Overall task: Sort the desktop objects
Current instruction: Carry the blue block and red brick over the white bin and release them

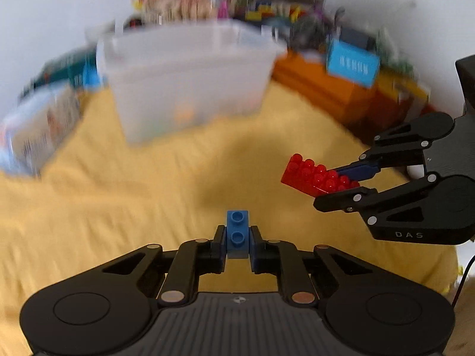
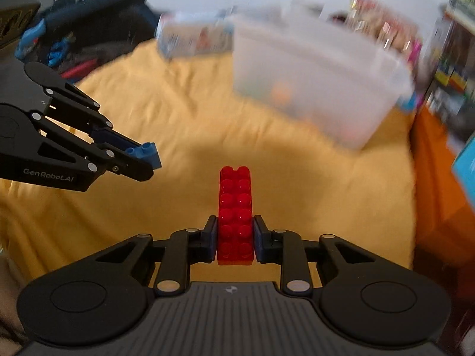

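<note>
Carrying step: left gripper [image 1: 236,238] pinches a small blue plastic two-stud brick [image 1: 237,234], right gripper [image 2: 236,237] a long red plastic studded brick [image 2: 236,213] — next, reach over the translucent plastic bin [image 1: 190,68] at 12 o'clock and release.

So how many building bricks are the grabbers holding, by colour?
Blue brick, in the left gripper: 1
Red brick, in the right gripper: 1
Total: 2 bricks held. The clear plastic bin behind is too blurred to count what lies inside.

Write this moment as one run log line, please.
left gripper: shut on blue brick | right gripper: shut on red brick | clear bin: ahead
</note>
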